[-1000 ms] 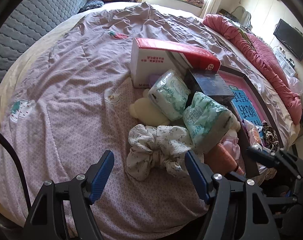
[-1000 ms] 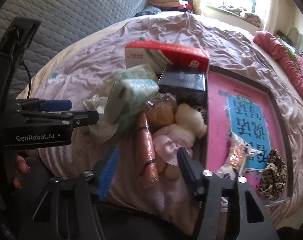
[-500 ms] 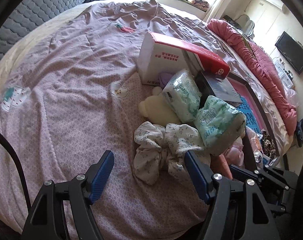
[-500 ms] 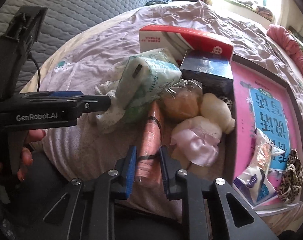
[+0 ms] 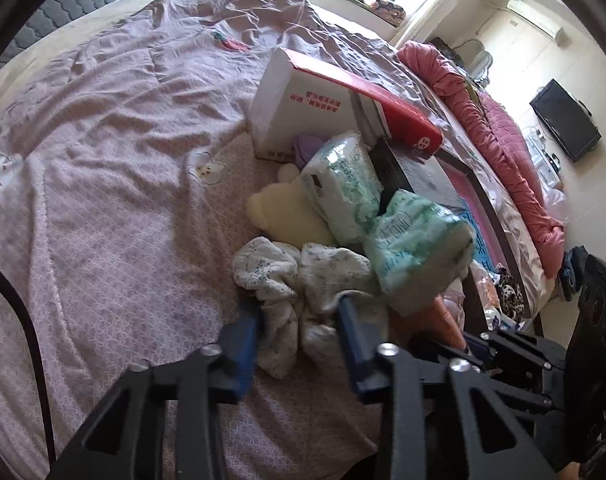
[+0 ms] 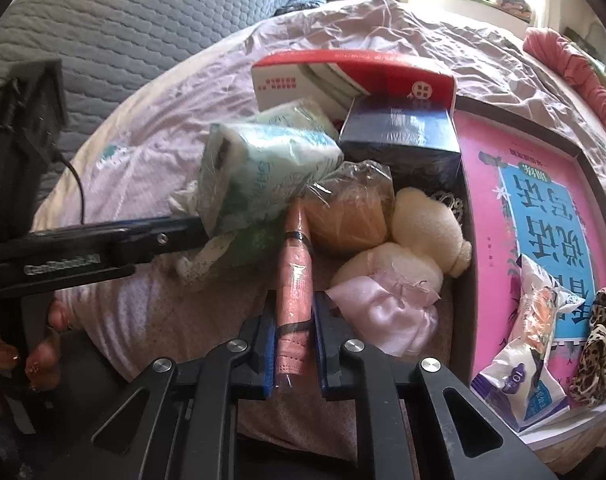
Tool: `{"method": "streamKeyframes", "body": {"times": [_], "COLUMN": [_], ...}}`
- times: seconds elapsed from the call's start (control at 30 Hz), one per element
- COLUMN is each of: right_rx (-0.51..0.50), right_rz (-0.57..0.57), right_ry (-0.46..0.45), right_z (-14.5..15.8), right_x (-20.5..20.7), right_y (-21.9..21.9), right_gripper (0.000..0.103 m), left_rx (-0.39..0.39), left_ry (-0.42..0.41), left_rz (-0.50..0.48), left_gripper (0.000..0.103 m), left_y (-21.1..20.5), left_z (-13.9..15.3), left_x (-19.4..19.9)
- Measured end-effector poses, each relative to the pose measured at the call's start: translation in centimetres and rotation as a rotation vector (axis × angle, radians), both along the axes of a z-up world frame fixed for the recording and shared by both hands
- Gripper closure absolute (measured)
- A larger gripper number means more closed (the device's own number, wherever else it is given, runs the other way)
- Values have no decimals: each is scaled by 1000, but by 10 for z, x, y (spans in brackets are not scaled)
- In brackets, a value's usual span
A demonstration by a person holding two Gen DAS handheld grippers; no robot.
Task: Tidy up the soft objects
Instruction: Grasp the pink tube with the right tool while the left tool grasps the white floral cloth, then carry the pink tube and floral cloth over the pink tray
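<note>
On my left I have the left gripper (image 5: pixel 299 316) pitched down at the bed (image 5: pixel 103 160), its blue pads closing around the white floral cloth (image 5: pixel 299 280). The bunched cloth sits between the jaws and both pads already touch its folds. It lies near the bed's near edge, at the left of the heap. Behind it, toward the middle of the bed, I see a cream plush toy (image 5: pixel 283 212) and beside that two green-printed tissue packs (image 5: pixel 343 184), one leaning on the other. The red and white box (image 5: pixel 303 108) stands behind them on the lilac bedspread.

From the right wrist camera, the left gripper reaches in from the left edge, a hand (image 6: pixel 31 340) wrapped round its grip, its tip under the tissue pack (image 6: pixel 259 172). Further right, my right gripper (image 6: pixel 293 316) is clamped on the pink wrapped roll (image 6: pixel 295 276), which runs lengthwise between the pads and points away toward the heap; the jaws are closing on it. Just right of the roll are a bagged orange bun (image 6: pixel 351 216), a cream plush (image 6: pixel 427 228) and a pale pink satin piece (image 6: pixel 387 312), with a dark blue box (image 6: pixel 403 136) behind. At the right, near the bed's edge, the dark-framed tray (image 6: pixel 463 240) holds a pink book (image 6: pixel 543 208), a snack packet (image 6: pixel 531 340) and a leopard scrunchie (image 6: pixel 599 336).
</note>
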State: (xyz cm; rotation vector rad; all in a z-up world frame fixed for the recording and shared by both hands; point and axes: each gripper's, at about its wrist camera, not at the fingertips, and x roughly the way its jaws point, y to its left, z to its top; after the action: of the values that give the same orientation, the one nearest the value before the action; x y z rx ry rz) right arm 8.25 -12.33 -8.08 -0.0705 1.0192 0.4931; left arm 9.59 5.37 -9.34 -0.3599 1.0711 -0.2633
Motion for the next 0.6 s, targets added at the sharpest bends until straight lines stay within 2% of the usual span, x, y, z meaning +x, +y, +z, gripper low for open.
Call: {"method": "streamKeyframes", "body": {"times": [0.17, 0.37, 0.6], "right_rx": [30, 92, 114], "right_rz": [-6, -29, -62], "right_ry": [-9, -3, -19], "right_z": [7, 13, 21], "right_x": [-4, -10, -13], "right_y": [-3, -13, -22], "right_gripper": [87, 87, 87], "left_rx": [-3, 40, 74], "left_ry": [-22, -65, -108], "left_rz": [-7, -9, 29], "left_gripper": [86, 88, 88], "left_y": [2, 2, 7], "left_z": [0, 12, 31], "left_x": [-2, -11, -22]}}
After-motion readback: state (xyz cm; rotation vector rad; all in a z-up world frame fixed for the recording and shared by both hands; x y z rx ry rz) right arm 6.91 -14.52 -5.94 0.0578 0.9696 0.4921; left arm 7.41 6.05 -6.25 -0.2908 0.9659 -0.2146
